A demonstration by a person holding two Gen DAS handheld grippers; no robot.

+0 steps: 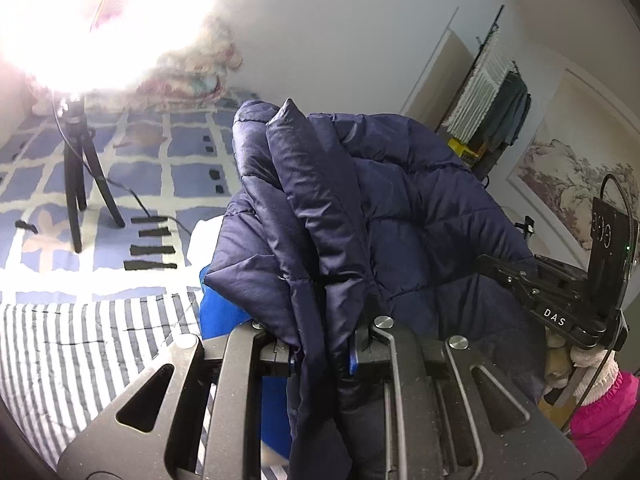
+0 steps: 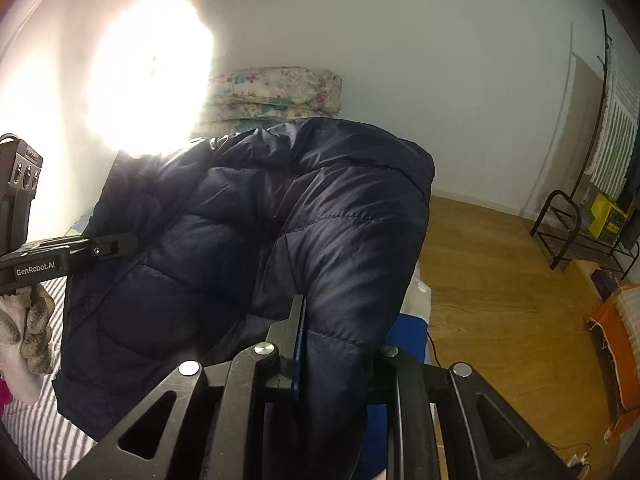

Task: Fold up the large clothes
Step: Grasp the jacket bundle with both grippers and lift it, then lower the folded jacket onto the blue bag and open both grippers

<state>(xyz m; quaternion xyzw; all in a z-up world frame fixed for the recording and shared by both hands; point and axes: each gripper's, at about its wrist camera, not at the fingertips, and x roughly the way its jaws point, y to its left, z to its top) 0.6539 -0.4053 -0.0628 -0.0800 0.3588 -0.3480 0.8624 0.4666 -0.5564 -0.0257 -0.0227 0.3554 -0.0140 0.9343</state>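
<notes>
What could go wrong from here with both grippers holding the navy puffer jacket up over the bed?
1. The left gripper and right gripper each pinch only a bunched edge of the slick navy puffer jacket; the fabric could slip out.
2. The tripod stands on the bed beside the jacket; a swinging fold might knock it over.
3. The jacket hangs crumpled, so it may land unevenly on the striped sheet.

Right gripper (image 2: 320, 344) jaws clamped on navy puffer jacket (image 2: 256, 216); left gripper (image 2: 120, 245) pinching opposite edge.
</notes>
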